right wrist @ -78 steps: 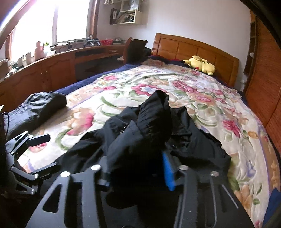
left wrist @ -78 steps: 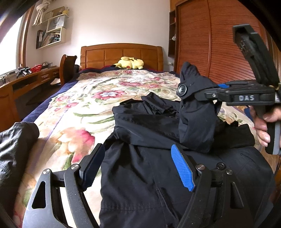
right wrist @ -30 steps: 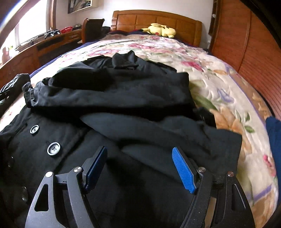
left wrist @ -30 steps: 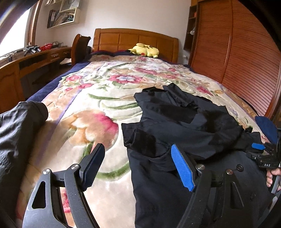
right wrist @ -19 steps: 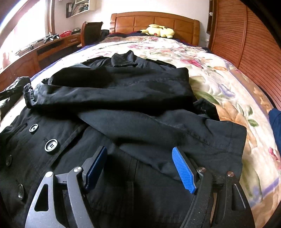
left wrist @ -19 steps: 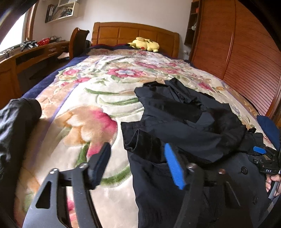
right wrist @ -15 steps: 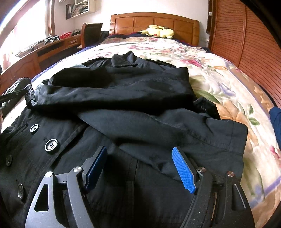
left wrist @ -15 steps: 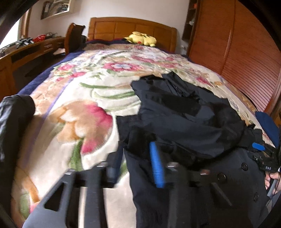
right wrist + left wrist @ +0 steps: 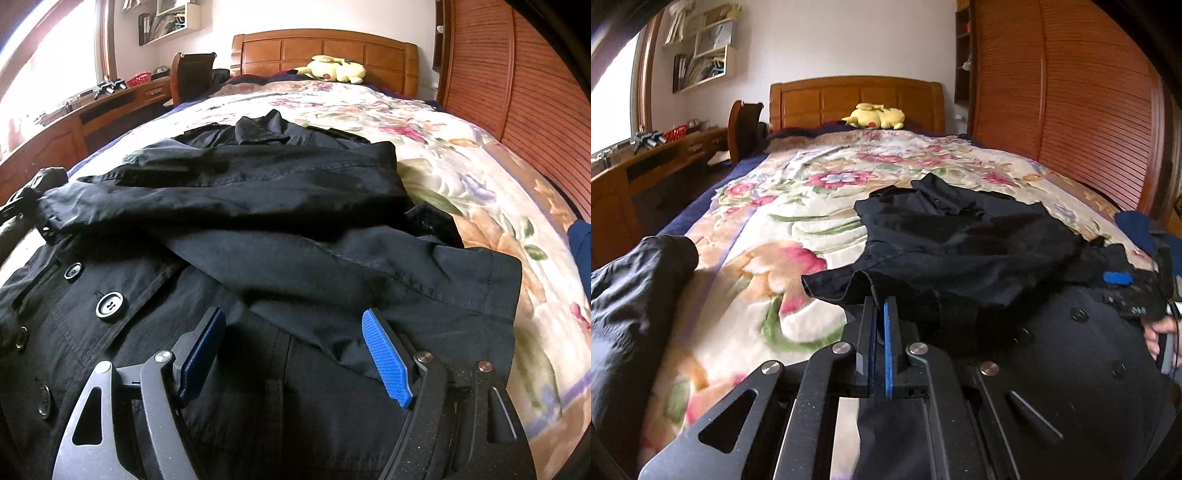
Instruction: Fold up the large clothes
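1. Your left gripper (image 9: 880, 314) has its fingers clenched on the cuff edge of the black coat (image 9: 964, 251), at the coat's 9 o'clock side.
2. Your right gripper (image 9: 293, 349) hovers over the coat's front with its fingers released, empty.
3. The coat lies spread on the floral bed (image 9: 461, 147), sleeves folded across its body.
4. A yellow plush toy (image 9: 334, 68) sits at 12 o'clock by the headboard.

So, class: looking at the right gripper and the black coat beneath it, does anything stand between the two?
Nothing visible does. The right gripper hangs open directly over the black coat, with only the coat's own folded sleeve between its fingers.
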{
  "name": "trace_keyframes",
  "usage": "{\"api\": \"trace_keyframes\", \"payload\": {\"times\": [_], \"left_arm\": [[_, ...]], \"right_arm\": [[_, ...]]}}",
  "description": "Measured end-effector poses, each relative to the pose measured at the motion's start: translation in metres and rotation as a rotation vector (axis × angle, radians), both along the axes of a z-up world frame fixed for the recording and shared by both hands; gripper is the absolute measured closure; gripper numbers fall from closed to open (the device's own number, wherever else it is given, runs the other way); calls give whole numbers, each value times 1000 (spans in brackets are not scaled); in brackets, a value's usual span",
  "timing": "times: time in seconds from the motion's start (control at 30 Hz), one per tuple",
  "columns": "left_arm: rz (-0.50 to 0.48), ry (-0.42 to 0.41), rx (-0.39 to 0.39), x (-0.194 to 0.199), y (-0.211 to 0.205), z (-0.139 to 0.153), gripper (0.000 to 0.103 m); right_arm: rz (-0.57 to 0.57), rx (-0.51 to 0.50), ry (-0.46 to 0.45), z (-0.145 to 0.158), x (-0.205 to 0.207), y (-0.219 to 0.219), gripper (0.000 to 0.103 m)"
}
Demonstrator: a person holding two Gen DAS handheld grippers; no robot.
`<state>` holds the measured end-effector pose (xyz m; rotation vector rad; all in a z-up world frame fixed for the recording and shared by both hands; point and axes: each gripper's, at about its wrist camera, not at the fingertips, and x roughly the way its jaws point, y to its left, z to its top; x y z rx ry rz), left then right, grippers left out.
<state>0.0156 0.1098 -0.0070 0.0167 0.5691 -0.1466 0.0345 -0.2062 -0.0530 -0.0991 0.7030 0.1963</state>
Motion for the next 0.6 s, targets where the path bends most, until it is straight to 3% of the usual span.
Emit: {"api": "trace_keyframes", "payload": {"times": [0.13, 0.43, 0.5, 0.6], "left_arm": [[-11, -9, 2, -21, -3, 0, 99], [8, -5, 41, -61, -9, -2, 94], [14, -14, 48, -71, -7, -2, 72], [26, -25, 66, -81, -4, -1, 55]], "right_arm": [[-10, -13, 7, 5, -4, 0, 25], [-11, 13, -34, 24, -61, -23, 25], [-20, 13, -45, 27, -77, -33, 25], [-41, 20, -52, 30, -97, -49, 25]]}}
